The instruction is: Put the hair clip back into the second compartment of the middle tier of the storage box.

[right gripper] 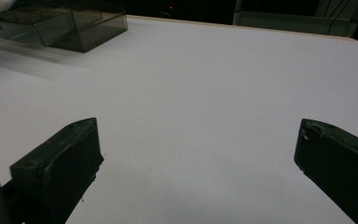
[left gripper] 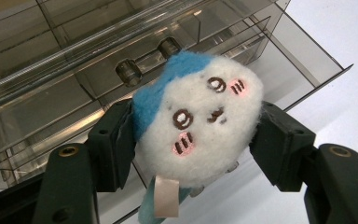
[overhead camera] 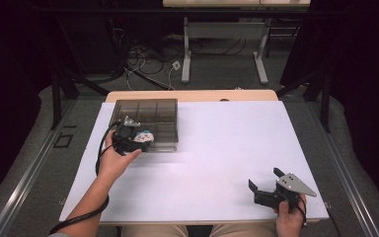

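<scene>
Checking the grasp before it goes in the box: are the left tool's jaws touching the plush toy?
Touching. The left gripper view shows both jaws of the left tool pressed into the plush toy.

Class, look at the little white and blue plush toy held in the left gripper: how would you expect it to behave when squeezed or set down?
The plush toy looks fuzzy and stuffed, so it probably squashes between the fingers rather than slipping. It is likely light for its size and hardly fragile. Its rounded body might settle or tip slightly when set down near the clear compartment box, but probably won't roll far.
</scene>
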`<control>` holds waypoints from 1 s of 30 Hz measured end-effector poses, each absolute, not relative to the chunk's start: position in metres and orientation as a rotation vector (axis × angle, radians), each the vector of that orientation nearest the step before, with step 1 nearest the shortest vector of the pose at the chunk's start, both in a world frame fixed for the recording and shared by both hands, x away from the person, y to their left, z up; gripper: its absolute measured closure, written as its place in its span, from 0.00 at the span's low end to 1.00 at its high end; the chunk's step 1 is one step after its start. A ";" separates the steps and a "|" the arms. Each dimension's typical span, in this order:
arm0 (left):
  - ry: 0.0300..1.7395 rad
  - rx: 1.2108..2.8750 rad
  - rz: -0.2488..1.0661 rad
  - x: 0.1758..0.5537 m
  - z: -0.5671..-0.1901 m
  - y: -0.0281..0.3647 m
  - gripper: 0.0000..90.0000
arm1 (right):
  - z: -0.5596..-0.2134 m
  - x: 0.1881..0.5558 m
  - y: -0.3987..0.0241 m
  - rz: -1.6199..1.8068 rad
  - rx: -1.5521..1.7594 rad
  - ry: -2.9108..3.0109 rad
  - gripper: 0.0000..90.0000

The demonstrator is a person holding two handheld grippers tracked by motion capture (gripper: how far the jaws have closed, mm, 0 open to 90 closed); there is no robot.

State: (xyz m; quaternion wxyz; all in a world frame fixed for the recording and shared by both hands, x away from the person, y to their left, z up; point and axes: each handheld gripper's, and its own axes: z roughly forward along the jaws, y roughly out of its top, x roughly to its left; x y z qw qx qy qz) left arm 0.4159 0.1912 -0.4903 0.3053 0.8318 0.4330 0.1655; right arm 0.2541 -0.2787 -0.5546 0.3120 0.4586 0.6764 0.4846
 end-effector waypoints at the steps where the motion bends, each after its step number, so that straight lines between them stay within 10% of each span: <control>1: 1.141 2.202 0.447 0.416 -0.490 0.191 0.39 | -0.554 0.254 -0.279 1.267 1.214 1.790 0.00; 30: 1.183 2.191 0.392 0.420 -0.496 0.191 0.34 | -0.555 0.254 -0.279 1.280 1.206 1.788 0.00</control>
